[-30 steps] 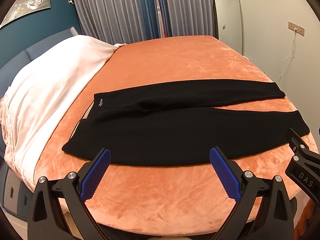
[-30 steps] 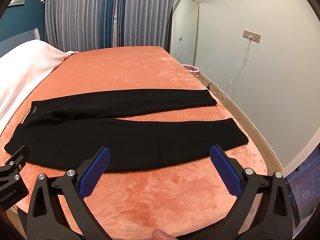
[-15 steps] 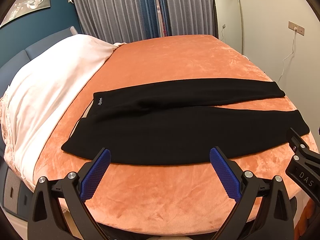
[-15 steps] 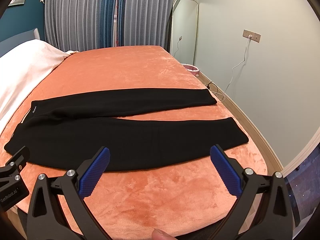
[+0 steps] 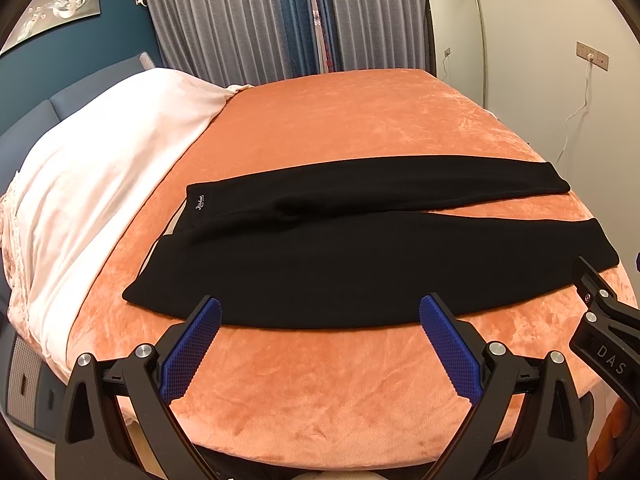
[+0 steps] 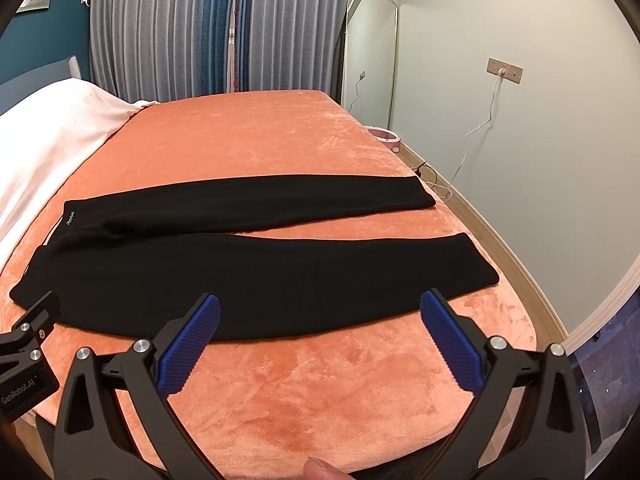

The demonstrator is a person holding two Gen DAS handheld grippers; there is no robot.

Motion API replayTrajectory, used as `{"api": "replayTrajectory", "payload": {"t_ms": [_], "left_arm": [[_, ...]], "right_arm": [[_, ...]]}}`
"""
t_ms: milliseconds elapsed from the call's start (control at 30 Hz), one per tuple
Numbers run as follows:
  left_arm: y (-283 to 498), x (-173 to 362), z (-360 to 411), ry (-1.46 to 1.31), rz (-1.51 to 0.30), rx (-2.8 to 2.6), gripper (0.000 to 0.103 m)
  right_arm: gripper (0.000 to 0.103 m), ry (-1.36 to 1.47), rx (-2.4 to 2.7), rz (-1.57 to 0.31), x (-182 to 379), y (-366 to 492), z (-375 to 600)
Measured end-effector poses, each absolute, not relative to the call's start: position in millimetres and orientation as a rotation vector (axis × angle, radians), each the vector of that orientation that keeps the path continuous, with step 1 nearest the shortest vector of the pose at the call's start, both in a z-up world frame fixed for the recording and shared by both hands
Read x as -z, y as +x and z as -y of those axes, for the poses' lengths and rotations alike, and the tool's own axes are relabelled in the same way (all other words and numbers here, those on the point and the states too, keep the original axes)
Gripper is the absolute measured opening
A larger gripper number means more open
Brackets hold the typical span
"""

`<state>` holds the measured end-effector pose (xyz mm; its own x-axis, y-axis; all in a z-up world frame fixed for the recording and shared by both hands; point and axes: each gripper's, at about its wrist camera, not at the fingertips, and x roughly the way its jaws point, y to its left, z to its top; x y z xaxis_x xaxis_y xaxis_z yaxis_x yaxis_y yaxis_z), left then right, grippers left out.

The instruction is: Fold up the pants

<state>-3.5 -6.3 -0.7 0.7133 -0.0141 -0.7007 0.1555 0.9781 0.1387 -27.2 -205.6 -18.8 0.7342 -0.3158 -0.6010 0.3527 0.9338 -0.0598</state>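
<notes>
Black pants (image 5: 360, 256) lie flat on the orange bed (image 5: 340, 132), waist at the left, both legs stretched to the right and slightly apart at the cuffs. They also show in the right wrist view (image 6: 240, 268). My left gripper (image 5: 320, 320) is open and empty, hovering at the near edge of the near leg. My right gripper (image 6: 320, 320) is open and empty, over the near leg's edge toward the cuff end. Each gripper's body shows at the edge of the other's view.
A white cover (image 5: 92, 184) lies over the bed's left side. Curtains (image 5: 280, 20) hang behind. A mirror (image 6: 368, 56) leans on the right wall, with a socket and cable (image 6: 504, 70) and a pink bowl (image 6: 384, 136) on the floor.
Both grippers have barely moved; the pants sit a touch lower in the left view. Nothing was taken hold of.
</notes>
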Motion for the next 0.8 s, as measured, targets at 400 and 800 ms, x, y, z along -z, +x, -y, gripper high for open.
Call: {"api": "replayTrajectory", "payload": {"t_ms": [400, 800], "left_arm": [[-3.8, 1.4, 5.6, 0.194, -0.776, 0.097, 0.098], [-2.3, 2.7, 7.5, 0.199, -0.78, 0.098, 0.098]], "right_arm": [[0.098, 0.058, 0.362, -0.653, 20.0, -26.7, 205.0], [0.098, 0.062, 0.365, -0.659, 20.7, -23.2, 207.4]]}}
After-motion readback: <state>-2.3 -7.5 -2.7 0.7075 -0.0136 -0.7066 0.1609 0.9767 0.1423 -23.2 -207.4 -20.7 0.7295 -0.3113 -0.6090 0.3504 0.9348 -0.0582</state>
